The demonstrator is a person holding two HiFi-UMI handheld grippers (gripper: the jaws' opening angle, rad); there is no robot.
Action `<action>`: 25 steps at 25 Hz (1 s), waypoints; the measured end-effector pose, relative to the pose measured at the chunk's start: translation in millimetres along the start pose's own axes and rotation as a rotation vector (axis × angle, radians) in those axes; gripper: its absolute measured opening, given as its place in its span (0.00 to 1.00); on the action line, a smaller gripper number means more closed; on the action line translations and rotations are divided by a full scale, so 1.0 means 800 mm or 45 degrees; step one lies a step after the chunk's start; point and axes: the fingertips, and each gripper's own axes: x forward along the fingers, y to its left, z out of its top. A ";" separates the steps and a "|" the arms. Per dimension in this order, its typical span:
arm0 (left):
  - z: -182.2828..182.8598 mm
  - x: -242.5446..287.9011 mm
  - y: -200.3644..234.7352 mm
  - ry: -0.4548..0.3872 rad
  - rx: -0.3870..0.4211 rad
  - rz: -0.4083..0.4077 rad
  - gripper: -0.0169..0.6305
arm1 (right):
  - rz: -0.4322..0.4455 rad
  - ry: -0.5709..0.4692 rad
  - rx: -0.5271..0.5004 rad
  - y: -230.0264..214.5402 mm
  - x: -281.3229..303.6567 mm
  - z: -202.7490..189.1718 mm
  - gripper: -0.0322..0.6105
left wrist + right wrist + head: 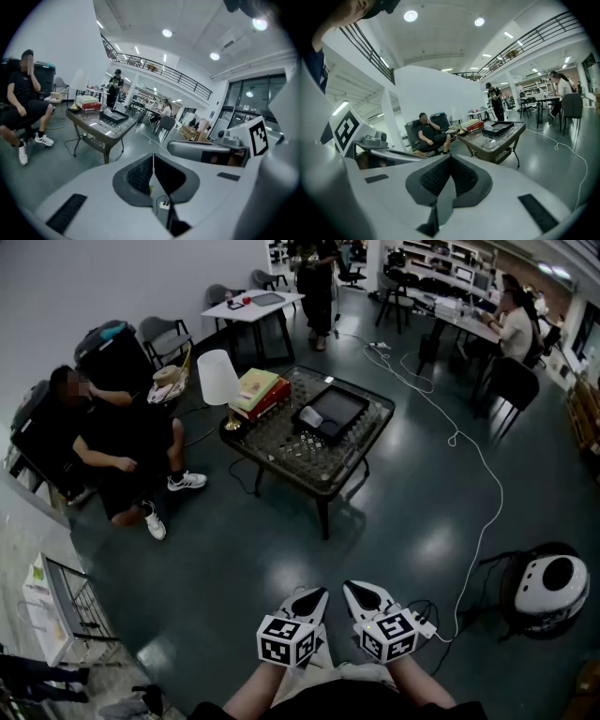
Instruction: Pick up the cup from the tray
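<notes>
The left tongs (312, 596) are seen clenched, their pads pressed flat together with nothing caught between them, as is confirmed in the left gripper view. The right tongs (360, 592) are likewise clenched and empty, the two pads meeting in a closed seam in the right gripper view. Both tongs are held low, side by side and just apart, at 6 o'clock in the head view, above the dark floor (394, 521) and touching nothing. The cup (311, 416), white, is found in the black tray (353, 396), at the tray's 9 o'clock edge; whether it stands or lies tipped cannot be told. The tray is carried on the glass-topped counter (281, 454), which stands at 12 o'clock from the tongs and well apart from them. On the counter's 9 o'clock side a white-shaded lamp (218, 379) and stacked books (259, 390) are set beside the tray. A seated person (122, 442) is placed at 9 o'clock of the counter.
</notes>
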 end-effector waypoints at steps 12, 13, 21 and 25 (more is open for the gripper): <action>-0.122 -0.109 -0.128 -0.025 -0.134 0.153 0.06 | 0.109 0.029 -0.105 0.085 -0.173 -0.070 0.07; -0.126 -0.114 -0.133 -0.022 -0.133 0.159 0.06 | 0.121 0.030 -0.113 0.092 -0.179 -0.072 0.07; -0.127 -0.131 -0.153 -0.039 -0.069 0.194 0.06 | 0.183 -0.025 -0.030 0.108 -0.209 -0.083 0.07; -0.136 -0.135 -0.157 -0.028 -0.109 0.204 0.06 | 0.190 -0.015 -0.031 0.107 -0.216 -0.085 0.07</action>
